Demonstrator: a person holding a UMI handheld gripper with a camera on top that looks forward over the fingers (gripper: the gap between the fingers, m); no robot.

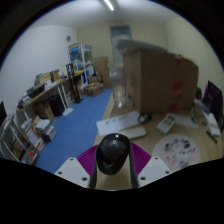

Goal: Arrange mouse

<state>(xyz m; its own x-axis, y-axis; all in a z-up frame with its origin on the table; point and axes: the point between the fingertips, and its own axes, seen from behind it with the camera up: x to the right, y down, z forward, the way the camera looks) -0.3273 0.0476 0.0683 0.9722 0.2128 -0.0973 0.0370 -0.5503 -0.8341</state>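
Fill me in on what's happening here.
A person's hand-held gripper has a black mouse between its two pink-padded fingers, lifted above a white desk. Both fingers appear to press on the mouse's sides. On the desk beyond stand a large cardboard box and, off to one side, a round patterned mat. The room behind has blue flooring and shelving.

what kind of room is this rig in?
Looks like an office or lab storeroom: a blue floor, cluttered shelves beside it, and stacked cardboard boxes beyond the white table. The gripper has its fingers closed on a black mouse.
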